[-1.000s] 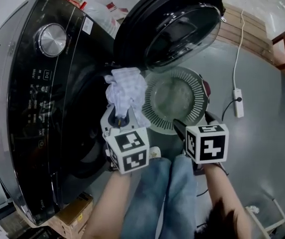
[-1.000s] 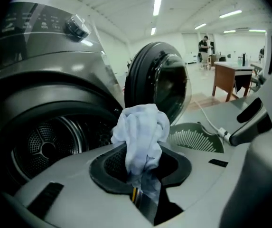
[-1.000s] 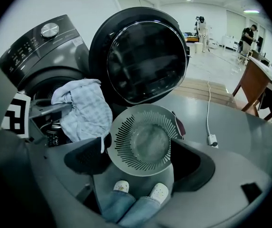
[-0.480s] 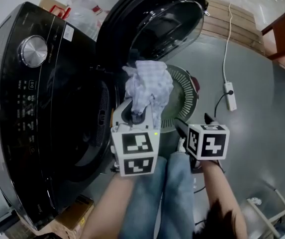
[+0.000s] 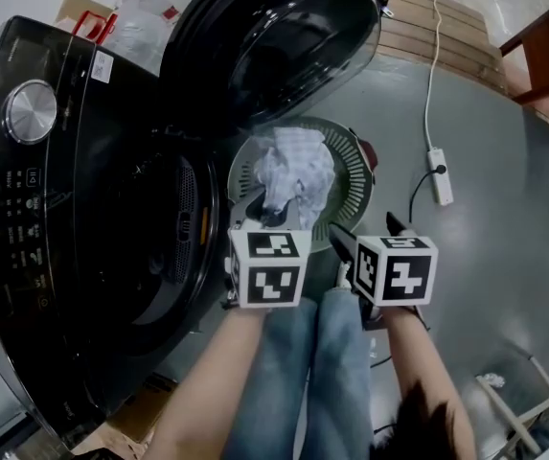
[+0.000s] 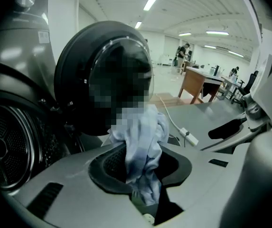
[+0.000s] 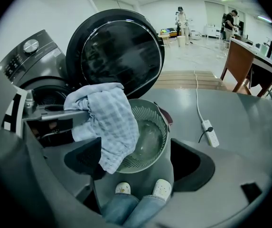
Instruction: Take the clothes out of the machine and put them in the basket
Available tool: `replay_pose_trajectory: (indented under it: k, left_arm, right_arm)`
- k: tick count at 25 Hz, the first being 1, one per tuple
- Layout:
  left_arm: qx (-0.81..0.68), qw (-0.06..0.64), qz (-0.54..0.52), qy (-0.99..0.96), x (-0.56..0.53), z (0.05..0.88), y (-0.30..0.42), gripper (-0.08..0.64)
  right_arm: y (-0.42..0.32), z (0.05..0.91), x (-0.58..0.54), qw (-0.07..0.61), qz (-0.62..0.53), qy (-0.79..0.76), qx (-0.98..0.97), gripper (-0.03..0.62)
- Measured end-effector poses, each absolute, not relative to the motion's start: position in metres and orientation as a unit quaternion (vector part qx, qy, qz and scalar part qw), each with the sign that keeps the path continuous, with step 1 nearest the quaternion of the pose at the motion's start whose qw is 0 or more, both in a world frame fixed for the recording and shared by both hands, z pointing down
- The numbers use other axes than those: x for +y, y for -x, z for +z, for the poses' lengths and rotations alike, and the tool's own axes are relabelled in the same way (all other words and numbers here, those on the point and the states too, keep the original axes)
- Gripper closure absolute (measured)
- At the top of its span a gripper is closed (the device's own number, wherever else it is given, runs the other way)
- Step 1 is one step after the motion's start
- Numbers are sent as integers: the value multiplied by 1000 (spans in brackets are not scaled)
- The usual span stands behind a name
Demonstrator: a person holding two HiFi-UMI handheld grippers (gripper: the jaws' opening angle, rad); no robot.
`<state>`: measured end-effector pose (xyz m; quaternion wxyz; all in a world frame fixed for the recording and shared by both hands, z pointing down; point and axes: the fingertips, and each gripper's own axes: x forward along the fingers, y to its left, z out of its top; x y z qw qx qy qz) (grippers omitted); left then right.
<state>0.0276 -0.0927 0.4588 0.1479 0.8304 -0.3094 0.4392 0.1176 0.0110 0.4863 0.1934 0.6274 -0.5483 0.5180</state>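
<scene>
Item: cloth (image 5: pixel 293 166), pale blue-and-white check, bunched, hanging from the left tool (image 5: pixel 266 217) over the basket, on the half nearest the washing machine; its lower end crosses the basket's rim in the right gripper view (image 7: pixel 108 120), though whether it touches that rim cannot be told. Left tool: jaws closed on the cloth, a fold of which is pinched between the pads and spills forward from them (image 6: pixel 143 146); marker cube on the near side of the basket, above the person's forearm. Right tool (image 5: pixel 368 238): jaws wide apart and gripping nothing, held just to the near right of the basket; between its jaws only the basket and the person's shoes (image 7: pixel 123 188) show, further off. Basket (image 5: pixel 355 175): round, pale green, slotted wall, standing on the grey floor (image 5: pixel 504 257) directly in front of the person's jeans (image 5: pixel 322 372). Washing machine (image 5: pixel 54 218): black, front-loading, left of the basket, with a silver knob (image 5: pixel 31 111) on its panel. Door (image 5: pixel 284 46): round, dark glass, swung open and standing behind the basket; the dark drum opening (image 5: pixel 149 247) lies to the basket's left. Power strip (image 5: pixel 440 175): white, on the floor to the right of the basket, its cord running away toward wooden boards (image 5: pixel 437 32) beyond the basket.
</scene>
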Motion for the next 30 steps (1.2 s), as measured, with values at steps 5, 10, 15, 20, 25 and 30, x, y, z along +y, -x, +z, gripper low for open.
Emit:
replay_pose_trajectory:
  k: [5,10,15,20,25,30]
  left_arm:
    - [-296,168,464,-818,-92,509,-23,453]
    - [-287,187,484,-805,-98,564,-23,453]
    - [-278,205,505,-791,-100,612,-20,451]
    - [-279,233,520,-773,-104,656,-14,446]
    - [-284,263,548,-741,-104,690,2,431]
    - [-310,264,549,-730,-112,697,7,299]
  right_arm:
    - [-115,511,11,197,523,-618,-553,137]
    - [-117,547,1,192,528,-614,-554,143]
    - [-118,588,-7,232,524,-601,-556,154]
    - [-120,612,-10,254,517,-602,-553,223]
    - [-126,623,-15,273,511,-609,-541,399]
    - [-129,625,-17,277,514,-608,-538,431]
